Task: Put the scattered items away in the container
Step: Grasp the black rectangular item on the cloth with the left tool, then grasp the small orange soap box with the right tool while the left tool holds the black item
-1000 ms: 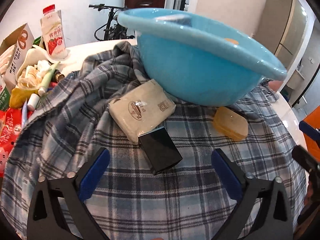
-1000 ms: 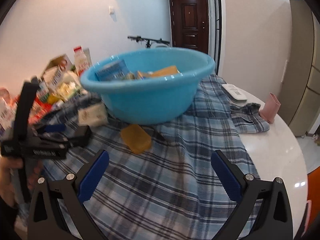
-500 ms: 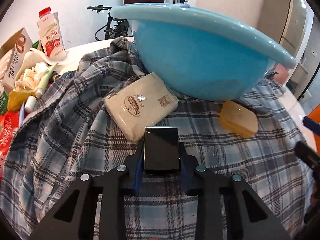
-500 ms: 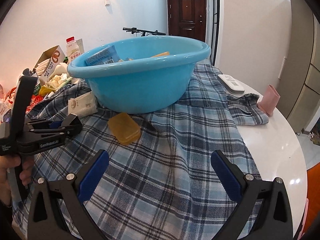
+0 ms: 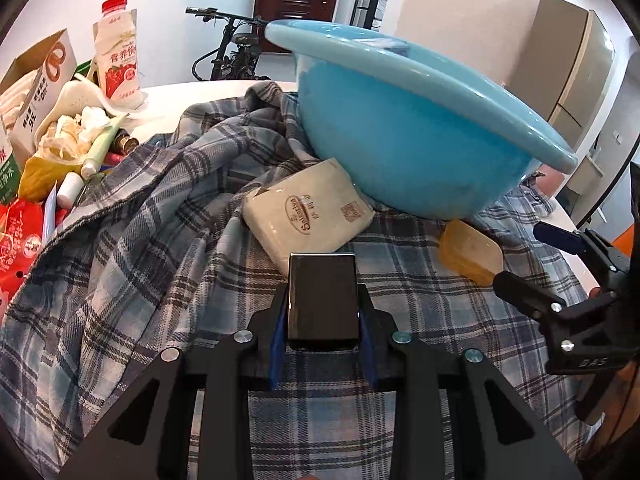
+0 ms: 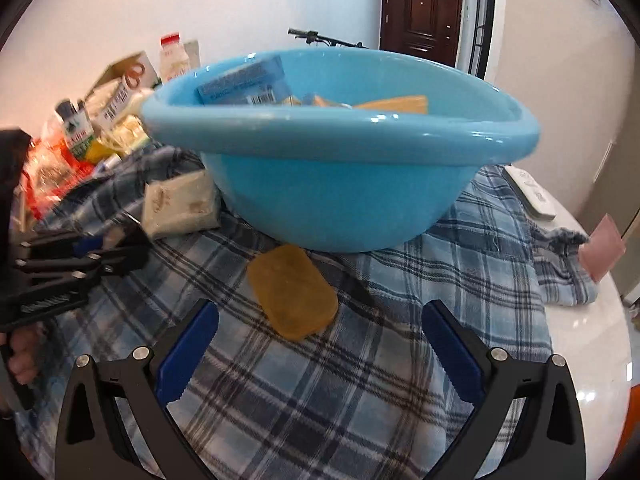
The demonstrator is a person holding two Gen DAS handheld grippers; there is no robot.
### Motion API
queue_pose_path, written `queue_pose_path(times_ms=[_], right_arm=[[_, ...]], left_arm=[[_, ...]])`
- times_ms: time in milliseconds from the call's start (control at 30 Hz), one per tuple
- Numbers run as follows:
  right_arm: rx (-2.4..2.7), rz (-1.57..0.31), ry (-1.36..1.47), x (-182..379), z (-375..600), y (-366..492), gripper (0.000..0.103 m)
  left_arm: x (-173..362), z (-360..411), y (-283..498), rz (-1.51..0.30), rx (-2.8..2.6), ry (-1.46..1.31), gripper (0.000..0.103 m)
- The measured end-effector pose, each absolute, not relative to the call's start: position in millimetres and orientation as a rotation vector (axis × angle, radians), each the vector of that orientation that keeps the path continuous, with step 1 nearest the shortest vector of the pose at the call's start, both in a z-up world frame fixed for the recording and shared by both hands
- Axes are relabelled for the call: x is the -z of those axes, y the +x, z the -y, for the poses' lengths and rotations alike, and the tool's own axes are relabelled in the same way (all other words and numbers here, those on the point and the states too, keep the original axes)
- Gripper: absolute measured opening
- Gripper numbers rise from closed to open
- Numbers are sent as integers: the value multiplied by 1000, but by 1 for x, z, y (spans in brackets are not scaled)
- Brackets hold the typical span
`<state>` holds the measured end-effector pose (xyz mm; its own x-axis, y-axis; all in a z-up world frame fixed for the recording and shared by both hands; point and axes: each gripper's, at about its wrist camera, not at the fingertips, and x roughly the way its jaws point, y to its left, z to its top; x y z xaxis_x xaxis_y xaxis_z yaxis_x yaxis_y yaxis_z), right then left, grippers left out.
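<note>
With my left gripper (image 5: 323,312) clamped on the glossy black rectangular box (image 5: 322,300) and right gripper (image 6: 316,344) wide, I needed a lift clearing the blue plastic basin (image 5: 404,144) rim.

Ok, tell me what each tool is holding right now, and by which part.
The left tool clamps the black box by its two long sides, at its near end. The right tool is open and holds nothing.
</note>
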<state>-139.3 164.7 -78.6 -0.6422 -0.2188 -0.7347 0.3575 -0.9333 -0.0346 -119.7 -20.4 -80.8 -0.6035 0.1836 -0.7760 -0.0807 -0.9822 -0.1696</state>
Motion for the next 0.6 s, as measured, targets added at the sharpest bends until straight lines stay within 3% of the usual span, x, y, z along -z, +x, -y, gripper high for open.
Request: queue_pose_path(times_ms=[367, 500, 600], right_arm=[[2525, -311, 1121, 89, -150, -149, 102], [2489, -309, 1157, 97, -145, -154, 87], [2465, -315, 1193, 103, -142, -158, 81]], left_arm=[[84, 23, -121, 178, -2678, -1339, 29], [84, 24, -120, 181, -2680, -1339, 29], [83, 25, -120, 187, -2679, -1336, 29]])
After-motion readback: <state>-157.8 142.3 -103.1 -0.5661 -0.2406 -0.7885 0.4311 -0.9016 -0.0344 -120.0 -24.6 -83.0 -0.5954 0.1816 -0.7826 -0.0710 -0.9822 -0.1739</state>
